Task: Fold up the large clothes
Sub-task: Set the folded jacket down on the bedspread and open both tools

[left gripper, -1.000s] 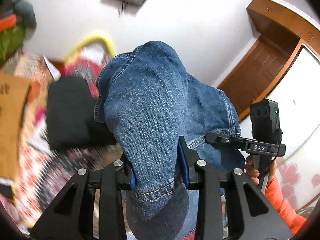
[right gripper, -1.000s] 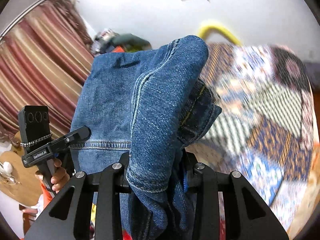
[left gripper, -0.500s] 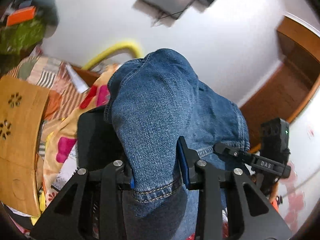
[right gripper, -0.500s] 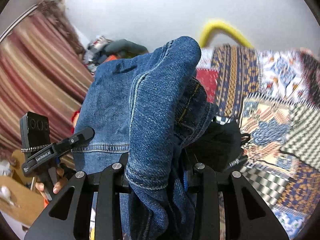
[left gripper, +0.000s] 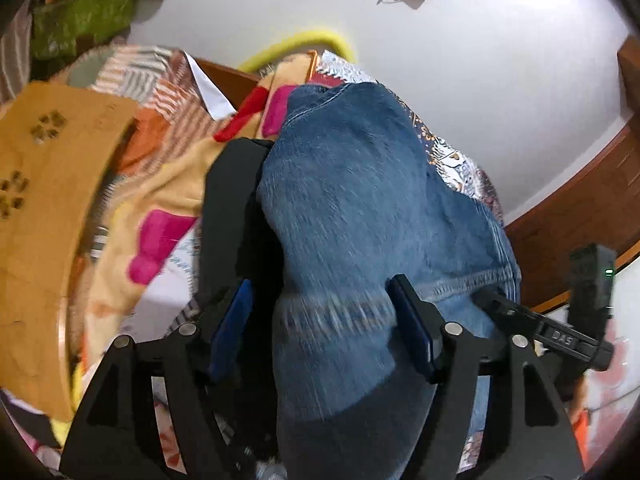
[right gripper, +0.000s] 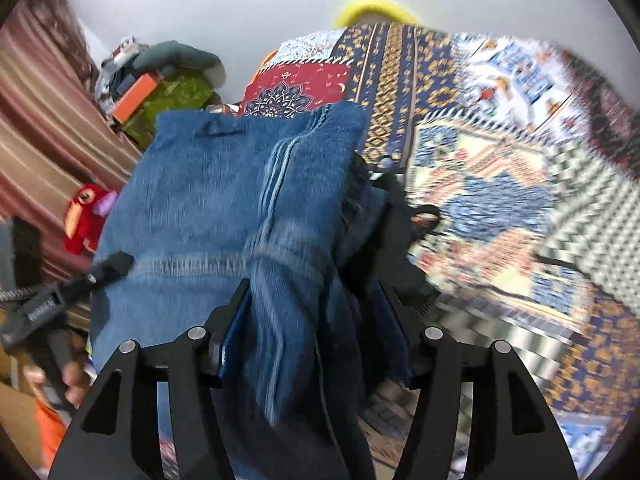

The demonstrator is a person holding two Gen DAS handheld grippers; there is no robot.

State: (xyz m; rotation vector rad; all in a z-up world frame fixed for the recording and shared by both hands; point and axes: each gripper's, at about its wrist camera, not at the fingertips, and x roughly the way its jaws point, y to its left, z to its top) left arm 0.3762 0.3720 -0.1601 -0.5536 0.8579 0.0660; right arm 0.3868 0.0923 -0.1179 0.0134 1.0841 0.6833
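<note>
Patchwork bedding [right gripper: 500, 184] and a white wall frame one pair of blue jeans [left gripper: 360, 240], draped between both claws above the bed. Left claw [left gripper: 324, 320] stands parted, a gap showing between its left pad and the denim, which touches the right pad. Right claw [right gripper: 312, 320] is likewise spread around bunched denim [right gripper: 240, 208]. Only the left view shows a wooden board [left gripper: 40, 200] and dark folded garment [left gripper: 228, 216]; only the right shows striped curtains [right gripper: 44, 120] and one red toy bird [right gripper: 86, 218].
</note>
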